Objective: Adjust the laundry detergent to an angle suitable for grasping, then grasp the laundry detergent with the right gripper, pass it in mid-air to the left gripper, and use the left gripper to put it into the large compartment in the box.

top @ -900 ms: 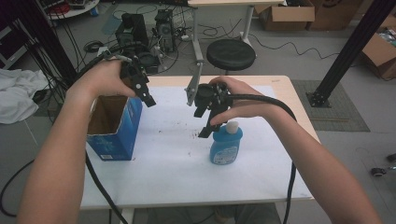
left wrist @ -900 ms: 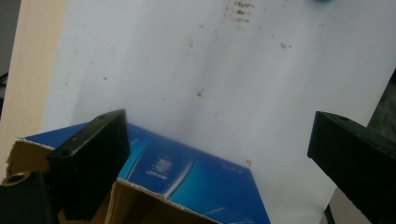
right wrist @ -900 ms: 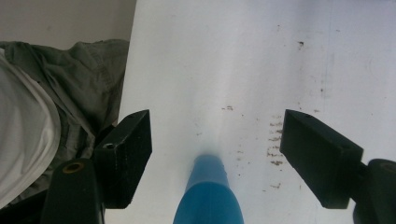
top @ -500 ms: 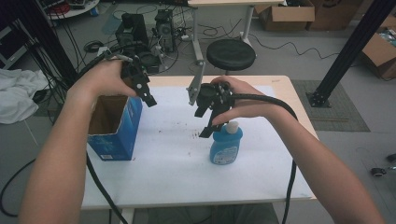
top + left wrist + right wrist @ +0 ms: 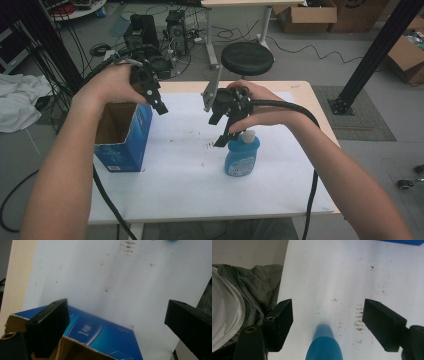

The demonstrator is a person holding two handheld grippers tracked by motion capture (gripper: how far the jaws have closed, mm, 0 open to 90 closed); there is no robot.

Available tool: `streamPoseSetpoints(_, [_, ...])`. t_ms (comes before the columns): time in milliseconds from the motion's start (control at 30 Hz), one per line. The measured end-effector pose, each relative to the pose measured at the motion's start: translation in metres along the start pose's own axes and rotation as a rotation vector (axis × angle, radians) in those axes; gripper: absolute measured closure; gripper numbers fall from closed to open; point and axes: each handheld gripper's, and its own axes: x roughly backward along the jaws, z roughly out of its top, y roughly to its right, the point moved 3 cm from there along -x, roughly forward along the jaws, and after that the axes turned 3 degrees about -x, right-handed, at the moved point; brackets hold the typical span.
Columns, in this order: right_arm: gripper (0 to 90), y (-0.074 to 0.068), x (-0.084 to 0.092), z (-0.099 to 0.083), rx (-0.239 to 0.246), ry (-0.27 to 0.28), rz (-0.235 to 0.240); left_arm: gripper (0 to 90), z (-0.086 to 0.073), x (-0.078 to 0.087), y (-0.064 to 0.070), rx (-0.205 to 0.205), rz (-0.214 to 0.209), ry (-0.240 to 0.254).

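Right gripper point(image 5: 223, 131) hovers at centre frame in the high view, jaws spread wide and holding nothing, tips just above and left of the blue bottle point(image 5: 242, 156); in the right gripper view that bottle point(image 5: 324, 345) rises at the bottom edge between the two jaws, touching neither. Left gripper point(image 5: 156, 102) hangs at upper left over the rim of the open blue carton point(image 5: 122, 135), jaws equally wide apart and empty, the carton point(image 5: 105, 335) low in its own view. Against the earlier frames, nothing has shifted: both hands, bottle and carton sit where they were. White sheet point(image 5: 190, 175) covers the pale wooden table point(image 5: 305, 90), speckled with dark marks. Beyond, a black stool point(image 5: 247, 58), cardboard boxes point(image 5: 305, 17) and cables on grey floor.
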Motion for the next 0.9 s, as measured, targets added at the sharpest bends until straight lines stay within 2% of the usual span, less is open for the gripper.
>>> streamPoseSetpoints(667, [24.3,-0.0013,0.0026,-0.0020,-0.007,0.012,-0.007,6.7,0.0056,0.0009,0.0019,-0.011,0.005,-0.001])
streamPoseSetpoints(900, [23.5,-0.0035,0.0083,-0.0052,-0.005,0.035,-0.010,6.7,0.0080,0.0024,0.0047,-0.019,0.008,0.003])
